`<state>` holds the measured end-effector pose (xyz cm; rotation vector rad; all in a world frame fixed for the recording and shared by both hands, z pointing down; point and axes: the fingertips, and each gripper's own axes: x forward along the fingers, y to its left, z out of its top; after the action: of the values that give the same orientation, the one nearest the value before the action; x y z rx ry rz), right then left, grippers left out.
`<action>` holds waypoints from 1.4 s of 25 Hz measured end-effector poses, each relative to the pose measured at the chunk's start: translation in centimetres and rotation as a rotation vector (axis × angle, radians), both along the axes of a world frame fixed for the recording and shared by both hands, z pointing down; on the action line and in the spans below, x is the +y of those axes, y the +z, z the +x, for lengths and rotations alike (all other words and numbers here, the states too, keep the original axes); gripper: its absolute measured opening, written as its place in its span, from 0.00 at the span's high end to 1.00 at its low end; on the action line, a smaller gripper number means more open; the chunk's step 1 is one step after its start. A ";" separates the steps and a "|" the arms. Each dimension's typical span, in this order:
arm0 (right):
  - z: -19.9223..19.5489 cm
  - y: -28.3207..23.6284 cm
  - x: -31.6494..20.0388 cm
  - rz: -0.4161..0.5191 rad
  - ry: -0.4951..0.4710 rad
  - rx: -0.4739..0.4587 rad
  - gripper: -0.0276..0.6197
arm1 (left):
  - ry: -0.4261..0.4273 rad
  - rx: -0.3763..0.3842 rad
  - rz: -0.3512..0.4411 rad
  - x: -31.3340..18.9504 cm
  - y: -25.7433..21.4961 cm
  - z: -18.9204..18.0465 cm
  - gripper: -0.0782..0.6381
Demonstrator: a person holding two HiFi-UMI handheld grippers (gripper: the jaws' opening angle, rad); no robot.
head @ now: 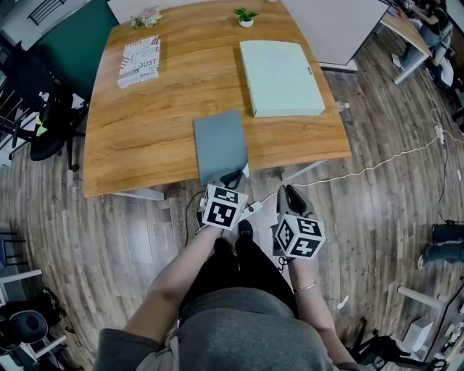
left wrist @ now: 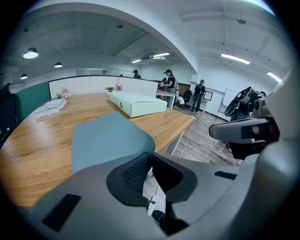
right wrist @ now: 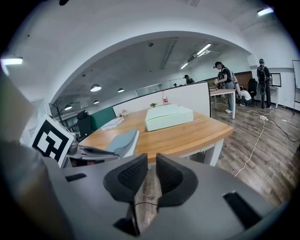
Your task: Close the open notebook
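The grey notebook [head: 220, 145] lies closed and flat near the front edge of the wooden table [head: 145, 156]. Its cover also shows in the left gripper view [left wrist: 105, 138] and in the right gripper view [right wrist: 119, 140]. My left gripper [head: 233, 176] [left wrist: 150, 171] hovers at the notebook's near right corner, just off the table's edge; its jaws are shut with nothing between them. My right gripper [head: 284, 192] [right wrist: 146, 176] hangs over the floor in front of the table, to the notebook's right. Its pads stand slightly apart and hold nothing.
A pale green box [head: 281, 76] lies on the table's far right. A printed magazine [head: 139, 60] is at the far left and a small potted plant [head: 246, 16] at the back. Black chairs [head: 43, 123] stand left of the table. A white cable [head: 377, 167] runs across the floor.
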<state>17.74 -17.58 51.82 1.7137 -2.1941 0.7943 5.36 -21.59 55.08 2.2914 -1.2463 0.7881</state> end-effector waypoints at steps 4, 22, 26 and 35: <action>0.1 0.1 -0.1 -0.004 0.000 -0.001 0.86 | 0.010 -0.024 -0.005 0.1 0.3 0.3 0.84; 0.5 0.4 -0.1 -0.010 0.005 0.000 0.86 | 0.040 -0.012 -0.044 0.7 1.5 1.2 0.74; 0.5 0.3 -0.3 -0.007 0.002 0.002 0.86 | 0.047 0.011 -0.055 0.8 1.6 1.5 0.70; 0.3 -0.1 -0.2 0.008 -0.010 0.005 0.86 | 0.046 0.054 -0.048 1.6 0.5 2.0 0.68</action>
<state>18.01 -17.76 51.72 1.7049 -2.2037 0.7796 7.38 -19.95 55.59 2.2948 -1.1431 0.7586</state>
